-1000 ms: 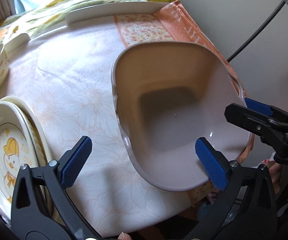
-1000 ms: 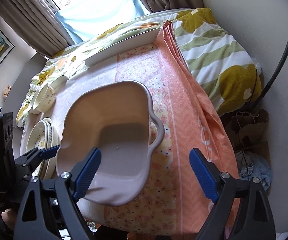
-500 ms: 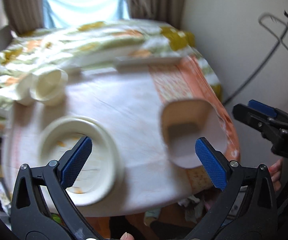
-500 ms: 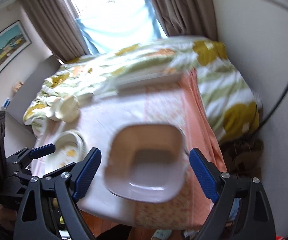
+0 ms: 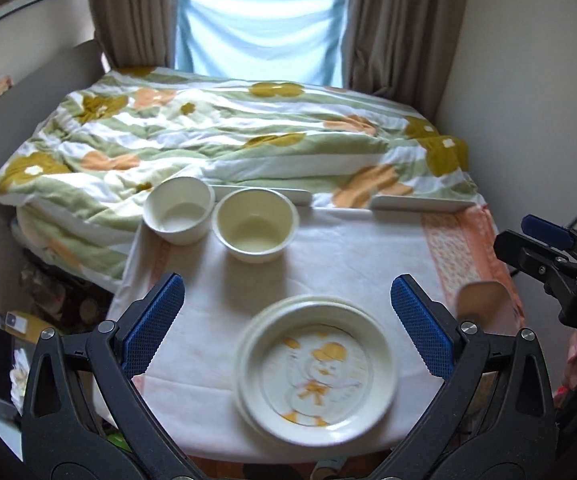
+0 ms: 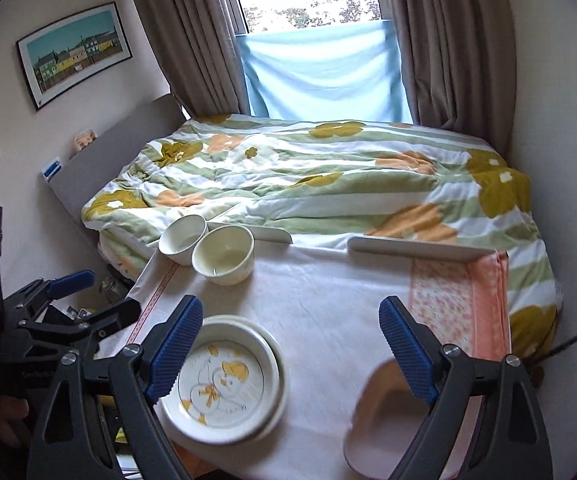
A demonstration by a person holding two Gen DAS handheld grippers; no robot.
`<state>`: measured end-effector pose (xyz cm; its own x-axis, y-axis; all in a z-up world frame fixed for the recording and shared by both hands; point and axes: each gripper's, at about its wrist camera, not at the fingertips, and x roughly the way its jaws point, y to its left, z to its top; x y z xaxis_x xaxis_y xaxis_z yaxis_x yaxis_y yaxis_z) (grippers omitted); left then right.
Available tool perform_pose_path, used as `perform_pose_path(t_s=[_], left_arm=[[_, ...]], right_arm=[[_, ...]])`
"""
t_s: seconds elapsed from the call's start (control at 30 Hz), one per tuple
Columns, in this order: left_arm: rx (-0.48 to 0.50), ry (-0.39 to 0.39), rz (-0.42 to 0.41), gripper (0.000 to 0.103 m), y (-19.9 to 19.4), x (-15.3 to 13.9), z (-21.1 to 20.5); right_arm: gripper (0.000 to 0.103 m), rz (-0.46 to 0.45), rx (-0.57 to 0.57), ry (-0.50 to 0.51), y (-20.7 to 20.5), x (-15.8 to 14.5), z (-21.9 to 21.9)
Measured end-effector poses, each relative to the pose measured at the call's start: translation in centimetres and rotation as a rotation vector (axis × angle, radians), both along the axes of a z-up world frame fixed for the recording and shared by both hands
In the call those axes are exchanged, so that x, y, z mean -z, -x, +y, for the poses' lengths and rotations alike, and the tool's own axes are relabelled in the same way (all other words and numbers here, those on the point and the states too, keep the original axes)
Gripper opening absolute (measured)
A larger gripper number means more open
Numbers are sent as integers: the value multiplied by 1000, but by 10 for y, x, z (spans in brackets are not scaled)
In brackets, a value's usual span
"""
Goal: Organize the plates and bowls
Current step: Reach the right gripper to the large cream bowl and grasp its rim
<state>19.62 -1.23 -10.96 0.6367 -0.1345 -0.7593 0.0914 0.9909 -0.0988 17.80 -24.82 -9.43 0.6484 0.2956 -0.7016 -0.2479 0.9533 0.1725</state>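
Barely begun: left gripper (image 5: 288, 328) and right gripper (image 6: 290, 352) both spread wide and empty above stacked cream duck-print plates (image 5: 316, 368), two cream round bowls (image 5: 254, 226) far left, pinkish-grey square dish (image 6: 384, 424) apart at near-right edge.

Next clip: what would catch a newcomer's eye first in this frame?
Probably the duck plate, topping a small stack at the near table edge between the open left gripper fingers. Behind it, two cream bowls sit side by side at the far left corner. The beige square dish lies near right, under the open right gripper.
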Motion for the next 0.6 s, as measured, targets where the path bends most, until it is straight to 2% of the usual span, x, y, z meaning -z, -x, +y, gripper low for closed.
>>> perform_pose_path(t_s=[0.13, 0.3, 0.4, 0.47, 0.53, 0.6], left_arm=[[-38, 64, 65, 103, -43, 20, 46], [-69, 160, 163, 102, -96, 65, 82], [-117, 141, 208, 101, -122, 95, 92], [-142, 115, 190, 101, -132, 110, 94], [-122, 118, 189, 101, -141, 123, 91], [-100, 125, 211, 101, -148, 136, 87]], right_arm=[[88, 43, 14, 0, -39, 13, 34], [88, 139, 52, 0, -91, 46, 66], [88, 216, 60, -20, -122, 74, 81], [87, 256, 62, -6, -141, 93, 92], [78, 294, 60, 0, -155, 108, 101], [73, 335, 64, 5, -166, 125, 107]])
